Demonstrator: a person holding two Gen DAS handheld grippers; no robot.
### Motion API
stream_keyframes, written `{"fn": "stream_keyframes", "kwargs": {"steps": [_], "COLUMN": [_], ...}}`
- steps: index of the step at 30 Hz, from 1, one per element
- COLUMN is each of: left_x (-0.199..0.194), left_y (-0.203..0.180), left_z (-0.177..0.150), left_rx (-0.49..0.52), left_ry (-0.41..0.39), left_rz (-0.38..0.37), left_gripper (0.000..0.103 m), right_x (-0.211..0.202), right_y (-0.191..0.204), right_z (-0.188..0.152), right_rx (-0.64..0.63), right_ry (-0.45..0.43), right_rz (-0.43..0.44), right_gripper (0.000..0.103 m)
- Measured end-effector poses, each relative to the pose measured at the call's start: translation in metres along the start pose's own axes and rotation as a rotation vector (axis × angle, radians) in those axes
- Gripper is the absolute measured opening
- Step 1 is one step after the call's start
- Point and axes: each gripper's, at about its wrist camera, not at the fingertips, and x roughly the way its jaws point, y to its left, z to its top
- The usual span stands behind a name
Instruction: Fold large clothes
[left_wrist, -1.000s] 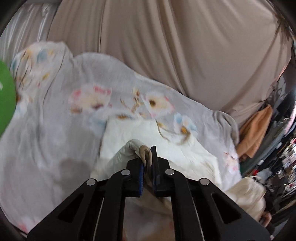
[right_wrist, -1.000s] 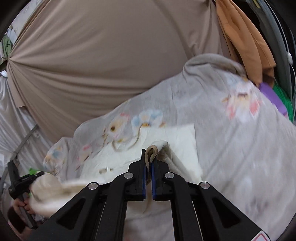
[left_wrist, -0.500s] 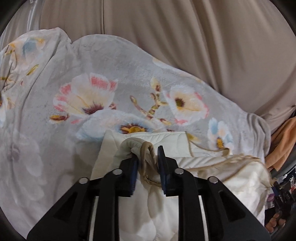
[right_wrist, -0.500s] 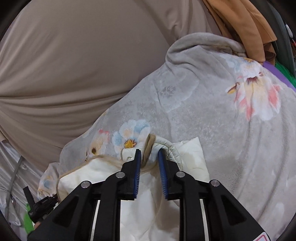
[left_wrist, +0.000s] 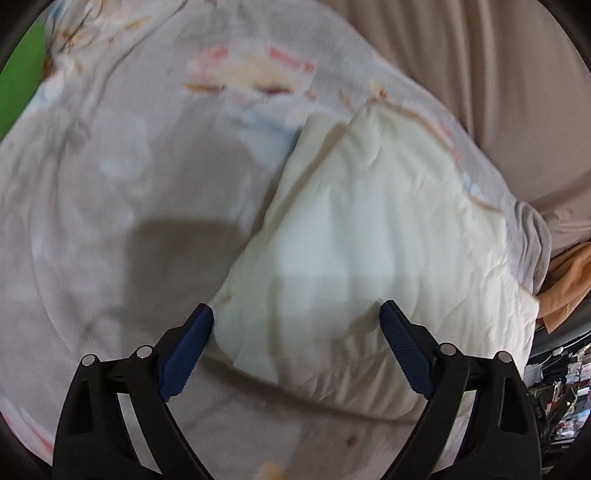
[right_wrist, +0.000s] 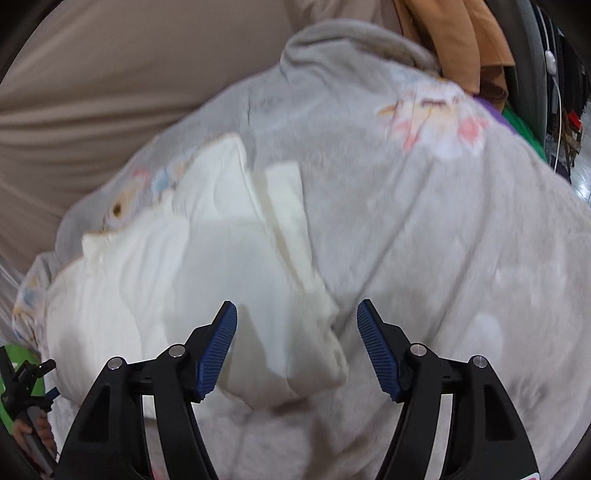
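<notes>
Both the left claw (left_wrist: 297, 319) and right claw (right_wrist: 297, 319) gape wide and empty above the cream garment (left_wrist: 369, 229) lying folded on the flowered blanket (left_wrist: 110, 166), so I'd square up the layered edges before the next fold.

Your left wrist camera sits close above the cream garment (left_wrist: 354, 229), looking forward and down over its left edge, with the beige curtain (left_wrist: 498, 74) behind it. Your right wrist camera looks down just as closely from the garment's (right_wrist: 177, 280) right side. Both views share the garment, the floral blanket (right_wrist: 424, 221) under it and that curtain.
</notes>
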Motion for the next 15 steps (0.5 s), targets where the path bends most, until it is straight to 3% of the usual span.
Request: {"fn": "stream_keyframes", "kwargs": {"steps": [1,2,3,4,5,6,10,11,12,15], "left_x": [0.002,0.003,0.004,0.003,-0.001,-0.005,-0.043,-0.055,-0.064,-0.094], "left_y": [0.001,0.001,0.000,-0.001,0.001,0.003,0.009,0.011,0.014,0.041], "left_z": [-0.005,-0.007,-0.008,-0.007,-0.006,-0.005,-0.011,-0.018,-0.023,-0.049], "left_rx": [0.008,0.025,0.049,0.070,0.081,0.088,0.142,0.161,0.174,0.134], "left_ry": [-0.008,-0.012,0.004,0.029,0.046,0.054,0.059,0.061,0.062,0.089], "left_rz": [-0.001,0.008,0.026,0.038,0.044,0.035,0.017,0.038,0.072,0.081], "left_gripper": [0.087,0.083,0.067,0.046,0.037,0.025,0.011,0.000,0.000,0.000], "right_x": [0.005,0.009,0.009,0.009,0.004,-0.003,-0.038,-0.047,-0.054,-0.072], "right_y": [0.000,0.001,0.002,0.004,0.007,0.009,0.006,0.004,0.001,-0.012], "right_z": [-0.004,-0.007,-0.007,-0.007,-0.006,-0.004,-0.007,-0.012,-0.016,-0.049], "right_rx": [0.007,0.017,0.021,0.018,0.005,-0.004,-0.025,-0.037,-0.047,-0.076], "right_ry": [0.017,0.033,0.041,0.045,0.035,0.023,-0.006,0.002,0.012,0.085], "right_rz": [0.001,0.016,0.039,0.040,0.044,0.068,0.127,0.132,0.131,0.126], "right_gripper": [0.066,0.058,0.047,0.029,0.011,0.011,0.008,0.008,0.008,0.008]}}
